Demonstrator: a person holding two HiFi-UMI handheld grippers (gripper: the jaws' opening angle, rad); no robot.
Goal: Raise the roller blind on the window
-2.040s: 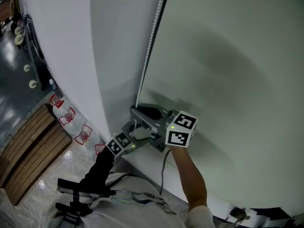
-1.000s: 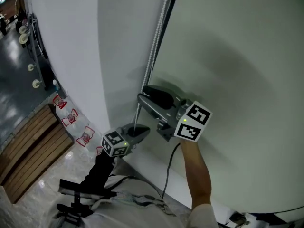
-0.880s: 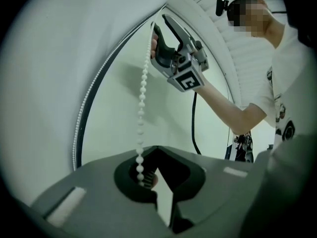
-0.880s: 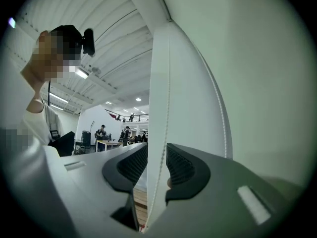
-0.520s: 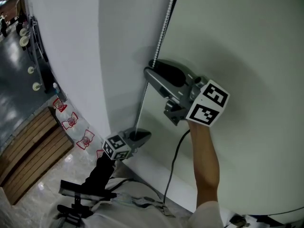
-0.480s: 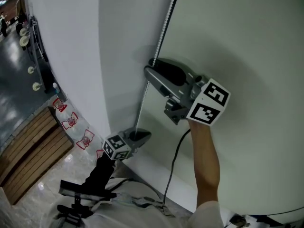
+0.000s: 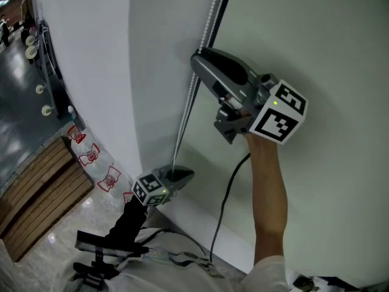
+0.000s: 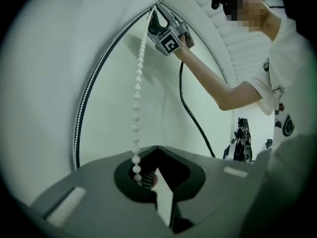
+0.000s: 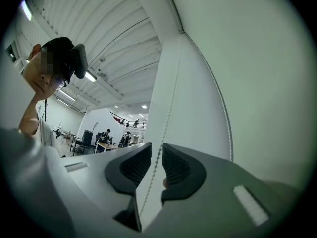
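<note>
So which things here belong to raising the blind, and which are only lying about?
Job: bead chain, held by the left gripper; right gripper, jaws just closing around it; roller blind.
Lying about: wooden slats; red-and-white signs.

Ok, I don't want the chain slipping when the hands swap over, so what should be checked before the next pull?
1. Left gripper shut on the bead chain: ok, beads clamped low down.
2. Chain lying between the right gripper jaws: ok, it runs through the gap.
3. Right gripper pressing on the chain: not ok; its jaws have just been closing, but a gap shows on both sides.
4. Right gripper higher on the chain than the left: ok.
5. Black cable apart from the chain: ok, it hangs off to the side.
</note>
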